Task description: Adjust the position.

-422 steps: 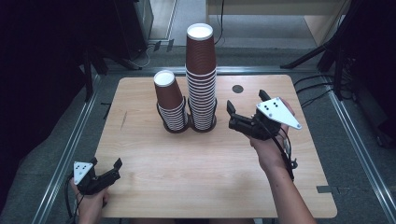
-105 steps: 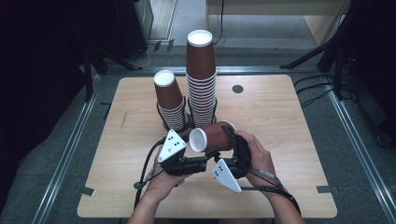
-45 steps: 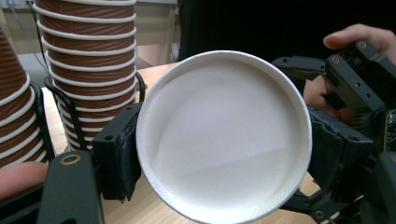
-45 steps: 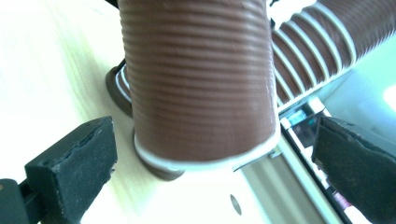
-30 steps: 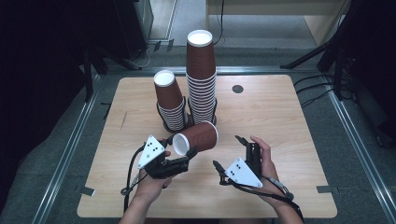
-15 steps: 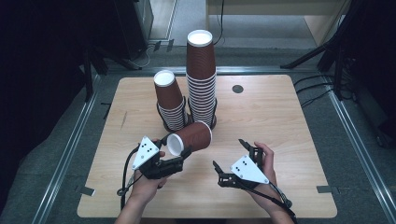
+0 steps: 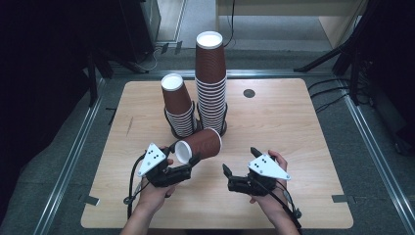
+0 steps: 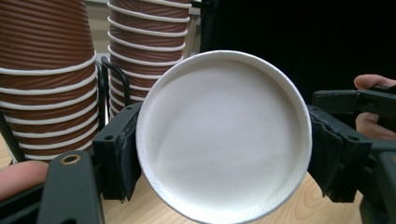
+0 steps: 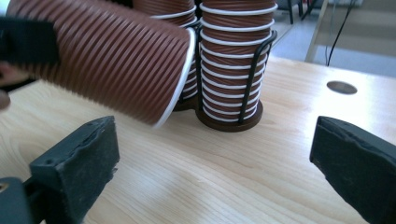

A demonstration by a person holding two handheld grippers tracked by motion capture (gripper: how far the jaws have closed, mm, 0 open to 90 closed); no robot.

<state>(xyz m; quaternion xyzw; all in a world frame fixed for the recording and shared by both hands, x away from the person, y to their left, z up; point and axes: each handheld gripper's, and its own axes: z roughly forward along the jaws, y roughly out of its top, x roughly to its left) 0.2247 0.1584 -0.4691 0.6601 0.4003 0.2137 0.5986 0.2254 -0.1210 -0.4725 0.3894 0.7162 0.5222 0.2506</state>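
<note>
A single ribbed cup point(image 7: 198, 145) is held sideways, clamped in the left gripper point(image 7: 182, 164); the right gripper point(image 7: 240, 165) is spread wide, empty. Upending onto the shorter stack point(image 7: 178, 110) seems next.

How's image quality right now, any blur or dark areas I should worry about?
High view: evenly lit wooden table, sharp, surroundings nearly black. Left gripper view: white base of the brown ribbed paper cup crisp and evenly lit, black background at the upper right. Right gripper view: near black jaws slightly soft, cup stacks in the wire holder clear.
</note>
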